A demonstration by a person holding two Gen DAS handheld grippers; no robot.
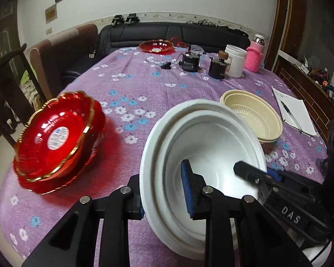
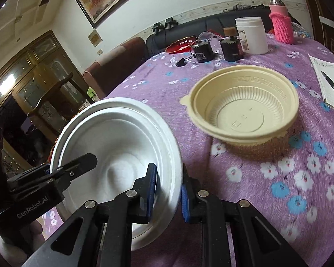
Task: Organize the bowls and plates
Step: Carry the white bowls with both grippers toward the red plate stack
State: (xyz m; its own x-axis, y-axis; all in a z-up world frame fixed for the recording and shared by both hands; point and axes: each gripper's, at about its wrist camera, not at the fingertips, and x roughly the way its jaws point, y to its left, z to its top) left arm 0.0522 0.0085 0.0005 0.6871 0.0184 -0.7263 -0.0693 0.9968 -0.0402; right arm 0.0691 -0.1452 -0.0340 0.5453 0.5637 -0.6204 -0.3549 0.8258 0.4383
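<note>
Foam bowls (image 1: 202, 146), white and nested into a small stack, sit tilted in the lower middle of the left wrist view, and both grippers have hold of them at once. The left gripper (image 1: 164, 191) has its jaws clamped on the rim at the near left side, one blue pad inside the bowl and one outside. The right gripper (image 2: 168, 191) does the same on the opposite rim, jaws closed tight on the foam edge; in the right wrist view the stack fills the lower left of the frame. Each gripper pokes into the other's picture from the side, so they're pretty close together. On the purple flowered surface (image 1: 133, 84), a stack of red plates (image 1: 58, 138) with gold trim sits at the left of the left wrist view, looking a bit blurred. A beige plastic bowl (image 2: 245, 109) sits in the centre right of the right wrist view, just beyond the white stack. Further back, top of the frame, there's another red dish (image 1: 157, 45), a couple of dark jars (image 1: 190, 61), a white tub (image 1: 235, 61) and a bottle in a pink knitted sleeve (image 1: 255, 55). A notebook (image 1: 294, 111) with a pen lies at the right edge.
</note>
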